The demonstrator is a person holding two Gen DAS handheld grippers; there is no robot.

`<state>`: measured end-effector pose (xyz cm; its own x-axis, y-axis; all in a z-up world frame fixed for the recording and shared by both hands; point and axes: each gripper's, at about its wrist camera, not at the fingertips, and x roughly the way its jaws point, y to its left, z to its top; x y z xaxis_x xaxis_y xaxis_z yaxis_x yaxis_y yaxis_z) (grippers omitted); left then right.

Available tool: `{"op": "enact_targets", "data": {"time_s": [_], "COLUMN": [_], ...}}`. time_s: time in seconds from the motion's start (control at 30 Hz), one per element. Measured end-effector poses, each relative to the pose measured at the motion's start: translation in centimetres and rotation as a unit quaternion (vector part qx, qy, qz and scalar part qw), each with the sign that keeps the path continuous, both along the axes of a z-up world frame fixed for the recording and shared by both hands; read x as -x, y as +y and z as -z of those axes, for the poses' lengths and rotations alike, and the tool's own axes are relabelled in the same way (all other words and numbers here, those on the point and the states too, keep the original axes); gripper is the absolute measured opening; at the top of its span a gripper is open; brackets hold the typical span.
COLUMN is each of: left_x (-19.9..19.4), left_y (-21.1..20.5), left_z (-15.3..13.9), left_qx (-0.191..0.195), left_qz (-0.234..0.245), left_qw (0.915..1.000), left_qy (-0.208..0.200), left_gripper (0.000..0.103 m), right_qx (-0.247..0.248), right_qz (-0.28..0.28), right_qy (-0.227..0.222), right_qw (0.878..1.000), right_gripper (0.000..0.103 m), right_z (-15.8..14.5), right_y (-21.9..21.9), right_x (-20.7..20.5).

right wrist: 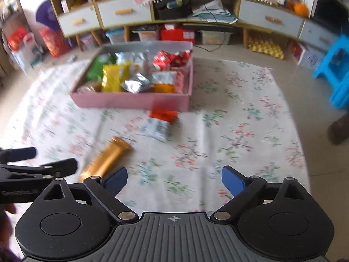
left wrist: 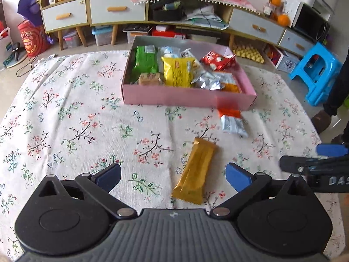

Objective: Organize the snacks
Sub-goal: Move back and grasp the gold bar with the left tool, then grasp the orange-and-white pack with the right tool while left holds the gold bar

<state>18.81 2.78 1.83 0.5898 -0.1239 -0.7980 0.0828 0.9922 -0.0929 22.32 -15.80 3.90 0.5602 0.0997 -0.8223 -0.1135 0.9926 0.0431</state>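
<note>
We held the left gripper [left wrist: 173, 178] low over the cloth, its jaws spread wide and empty, the gold bar [left wrist: 194, 171] lying on the floral cloth [left wrist: 72, 118] between its blue fingertips [left wrist: 236, 175]. Our right gripper [right wrist: 174, 180] was likewise spread, gripping nothing, with the bar just off its left finger. Just beyond the bar lay a white-and-orange packet [left wrist: 232, 121], close to the front wall of the pink box [left wrist: 174, 97]. The box held a yellow packet [left wrist: 177, 72], a green packet [left wrist: 145, 62] and red packets [left wrist: 218, 60]. A blue stool [left wrist: 316, 72] stood off the cloth.
</note>
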Motion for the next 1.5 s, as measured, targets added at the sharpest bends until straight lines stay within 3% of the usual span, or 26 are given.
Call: {"op": "enact_targets", "data": {"time_s": [0.33,0.6,0.9,1.07,1.13,1.17,1.23,1.3,1.5], "left_x": [0.4,0.1,-0.7,-1.1,-1.0,-1.0,-0.8,-1.0,-1.3], "left_y": [-1.2,-1.0,-2.1,-2.4,-2.5,-2.7,-2.9,-2.7,-1.2], "left_z": [0.3,1.0,3.6,4.6,4.8,4.7,4.5,4.2,3.1], "left_qx": [-0.021,-0.025,-0.042,-0.044,-0.049,-0.053,-0.062,-0.064,-0.030], "left_qz": [0.024,0.017,0.038,0.045,0.049,0.052,0.056,0.052,0.032], "left_qw": [0.9995,0.9996,0.9984,0.9980,0.9976,0.9972,0.9965,0.9966,0.9990], "left_qy": [-0.003,0.002,0.007,0.007,0.001,-0.001,-0.006,-0.002,0.010], "left_gripper": [0.102,0.102,0.099,0.086,0.065,0.063,0.038,0.028,0.026], "right_qx": [-0.011,-0.021,-0.017,-0.024,-0.028,-0.030,-0.034,-0.042,-0.090], "right_qz": [-0.005,0.009,0.015,0.032,0.037,0.038,0.042,0.045,0.084], "right_qy": [-0.010,-0.005,-0.002,0.001,0.004,0.006,0.008,0.016,0.041], "right_qw": [1.000,1.000,1.000,0.999,0.999,0.999,0.998,0.998,0.992], "right_gripper": [0.095,0.095,0.095,0.095,0.095,0.095,0.095,0.095,0.095], "right_z": [-0.7,-0.5,-0.2,0.0,0.1,0.2,0.4,0.8,3.2], "right_y": [0.4,-0.2,-0.2,-0.9,-1.1,-1.2,-1.4,-1.7,-2.8], "right_x": [-0.1,-0.3,-0.5,-0.8,-1.0,-1.1,-1.2,-1.6,-3.9]}}
